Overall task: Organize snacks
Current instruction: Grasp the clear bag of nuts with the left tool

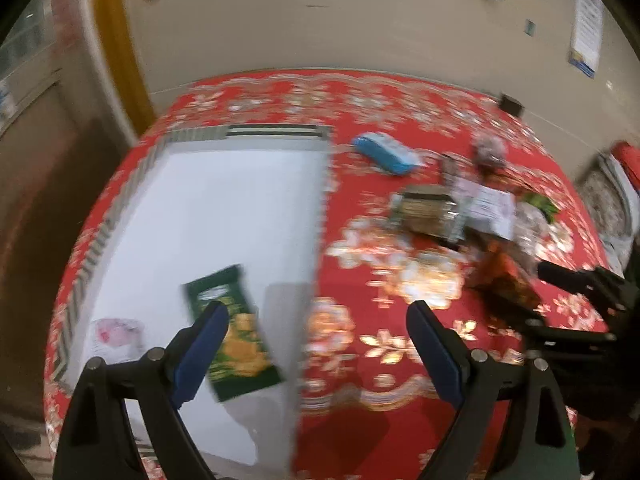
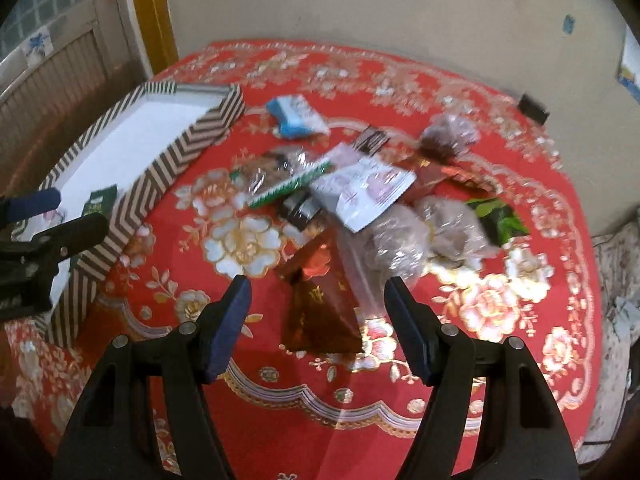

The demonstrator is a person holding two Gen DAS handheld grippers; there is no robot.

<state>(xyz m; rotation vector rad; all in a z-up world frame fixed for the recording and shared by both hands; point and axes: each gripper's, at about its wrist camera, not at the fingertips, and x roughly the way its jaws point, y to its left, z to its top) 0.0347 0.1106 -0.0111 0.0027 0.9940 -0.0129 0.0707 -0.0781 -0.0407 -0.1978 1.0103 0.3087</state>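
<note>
Your left hand-held gripper (image 1: 314,320) is spread wide with nothing between the pads, hovering over the right wall of the zigzag-striped tray (image 1: 326,184). Inside that tray you've got a green snack packet (image 1: 236,332) lying flat right by your left finger, plus a pale pink packet (image 1: 116,334) toward the near left corner; the rest of the white floor is bare. Your right hand-held gripper (image 2: 318,284) is open too, empty, with a dark red foil packet (image 2: 320,304) on the surface just beyond and between its tips. The snack pile (image 2: 360,188) sits further back mid-cloth, a blue packet (image 2: 296,116) near the tray's far corner. Red tablecloth (image 2: 304,412) in front of you is free.
</note>
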